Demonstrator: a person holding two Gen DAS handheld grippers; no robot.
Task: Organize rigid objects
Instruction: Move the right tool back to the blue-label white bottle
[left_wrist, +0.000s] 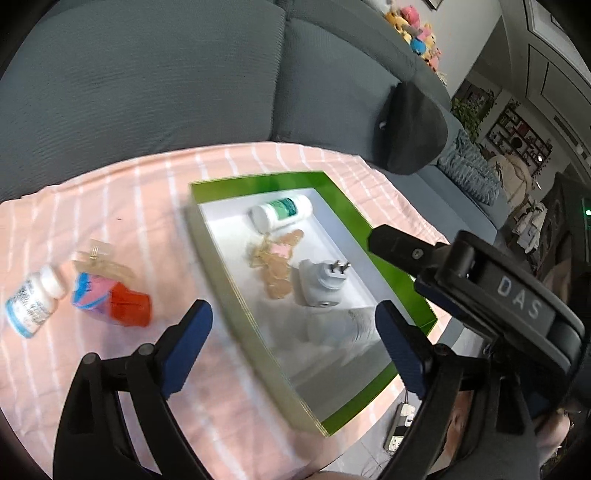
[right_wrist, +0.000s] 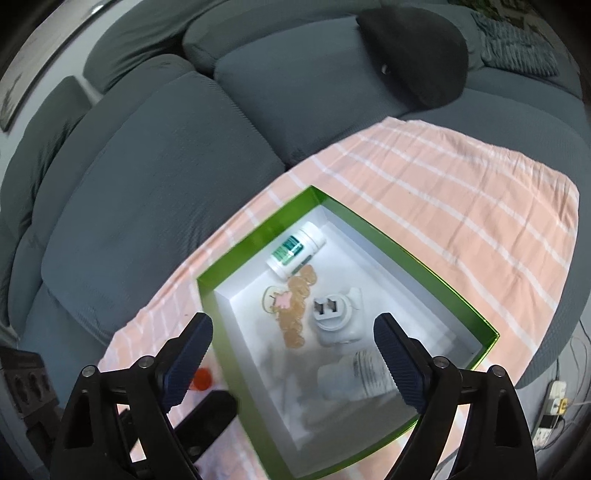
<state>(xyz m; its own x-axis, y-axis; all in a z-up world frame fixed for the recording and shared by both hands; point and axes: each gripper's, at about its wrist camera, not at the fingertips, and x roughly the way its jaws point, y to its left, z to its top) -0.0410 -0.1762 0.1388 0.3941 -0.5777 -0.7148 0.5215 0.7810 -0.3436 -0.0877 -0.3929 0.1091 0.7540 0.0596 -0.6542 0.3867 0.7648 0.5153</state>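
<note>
Hovering over the green box (right_wrist: 255, 247), we note left gripper (left_wrist: 291, 347) and right gripper (right_wrist: 295, 354) both wide open and empty, white bottle (right_wrist: 351, 376) lying inside the box beside the plug adapter (right_wrist: 336, 317).

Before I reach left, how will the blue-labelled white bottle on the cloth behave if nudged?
The blue-labelled bottle lies on its side, so it will probably roll. It looks like small smooth plastic: likely light, stiff, maybe slippery. The striped cloth may slow it.

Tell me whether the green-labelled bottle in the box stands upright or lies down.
Lying down: the green-labelled bottle rests on its side on the box floor.
</note>
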